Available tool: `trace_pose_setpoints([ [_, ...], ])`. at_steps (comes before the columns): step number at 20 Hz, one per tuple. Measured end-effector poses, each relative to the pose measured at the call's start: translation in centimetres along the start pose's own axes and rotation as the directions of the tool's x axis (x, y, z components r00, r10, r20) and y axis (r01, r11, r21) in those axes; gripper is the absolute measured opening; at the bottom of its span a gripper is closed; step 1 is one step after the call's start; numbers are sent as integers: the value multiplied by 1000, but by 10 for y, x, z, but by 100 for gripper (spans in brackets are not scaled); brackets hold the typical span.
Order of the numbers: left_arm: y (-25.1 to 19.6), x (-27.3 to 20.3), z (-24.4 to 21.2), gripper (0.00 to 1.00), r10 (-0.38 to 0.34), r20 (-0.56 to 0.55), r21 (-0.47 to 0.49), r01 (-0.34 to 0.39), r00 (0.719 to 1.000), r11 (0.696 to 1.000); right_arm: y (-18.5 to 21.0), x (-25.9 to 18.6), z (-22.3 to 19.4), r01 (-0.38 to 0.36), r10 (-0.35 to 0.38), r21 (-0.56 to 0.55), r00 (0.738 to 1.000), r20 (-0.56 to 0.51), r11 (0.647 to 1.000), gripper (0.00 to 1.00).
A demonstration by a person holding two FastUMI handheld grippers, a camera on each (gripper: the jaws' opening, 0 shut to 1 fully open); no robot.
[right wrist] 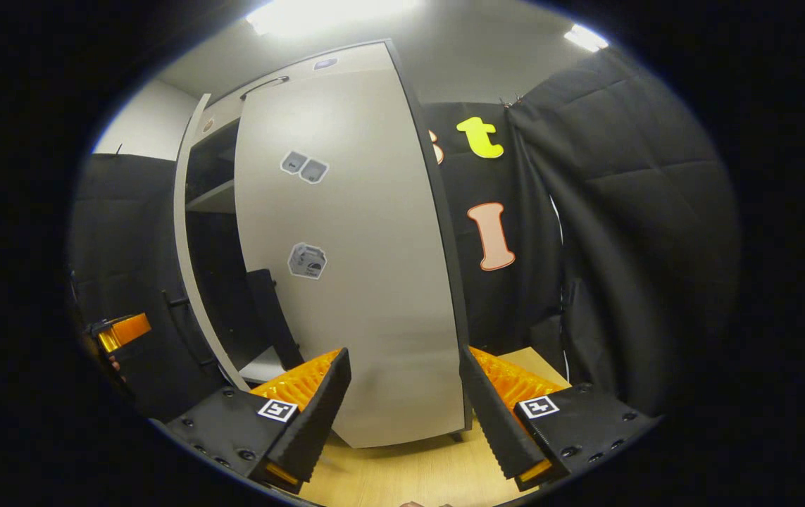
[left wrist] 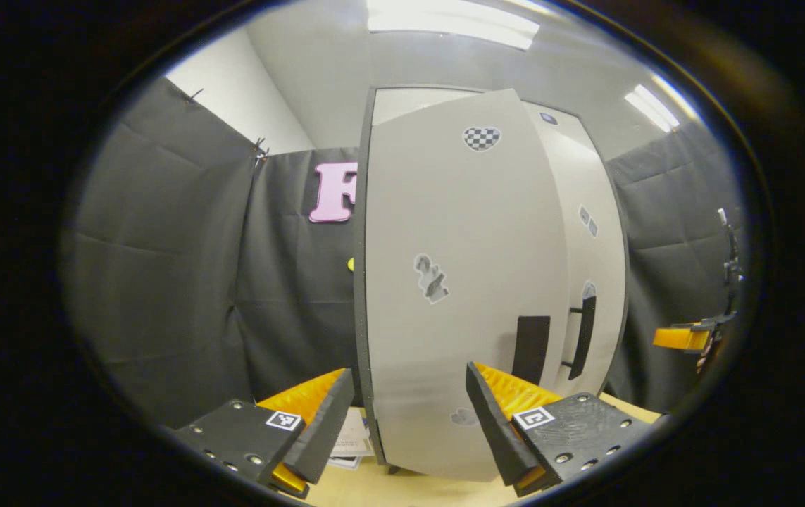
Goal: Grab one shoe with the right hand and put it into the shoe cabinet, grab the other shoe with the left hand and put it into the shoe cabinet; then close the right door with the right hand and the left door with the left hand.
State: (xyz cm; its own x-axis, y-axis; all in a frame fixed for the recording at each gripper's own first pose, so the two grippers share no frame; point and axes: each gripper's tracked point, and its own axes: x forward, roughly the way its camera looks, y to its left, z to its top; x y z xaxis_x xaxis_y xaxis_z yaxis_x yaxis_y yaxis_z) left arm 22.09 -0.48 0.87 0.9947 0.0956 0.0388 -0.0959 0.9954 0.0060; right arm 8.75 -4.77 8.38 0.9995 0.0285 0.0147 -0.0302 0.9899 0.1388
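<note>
The tall pale-grey shoe cabinet (left wrist: 472, 282) wears small stickers and dark handles, both grippers (left wrist: 402, 422) (right wrist: 402, 415) spread wide, holding nothing.

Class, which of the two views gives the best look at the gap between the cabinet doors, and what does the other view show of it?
The right gripper view: the gap is wide there, showing a shelf and the dark inside. In the left gripper view, the left door covers most of it, leaving a thin seam.
</note>
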Motion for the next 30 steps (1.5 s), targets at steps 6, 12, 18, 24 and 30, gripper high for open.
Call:
trace_pose_setpoints([
  [6,0,-15,-44,99,40,13,49,-41,999,998,8,-8,-16,67,-66,-2,997,31,998,98],
  [12,-18,-34,-103,99,6,-49,41,-4,999,999,39,-20,-62,20,-21,-36,999,-35,999,98],
  [18,-10,-52,-154,93,8,-164,64,3,986,998,54,-26,-79,-30,28,-59,999,-42,998,99],
  [24,-8,-49,-139,99,22,-133,12,-20,991,1000,51,-12,-72,-30,27,-64,998,-49,998,98],
  [30,-7,-45,-119,99,18,-98,2,-18,995,1000,59,1,-66,-50,43,-98,997,-68,994,98],
])
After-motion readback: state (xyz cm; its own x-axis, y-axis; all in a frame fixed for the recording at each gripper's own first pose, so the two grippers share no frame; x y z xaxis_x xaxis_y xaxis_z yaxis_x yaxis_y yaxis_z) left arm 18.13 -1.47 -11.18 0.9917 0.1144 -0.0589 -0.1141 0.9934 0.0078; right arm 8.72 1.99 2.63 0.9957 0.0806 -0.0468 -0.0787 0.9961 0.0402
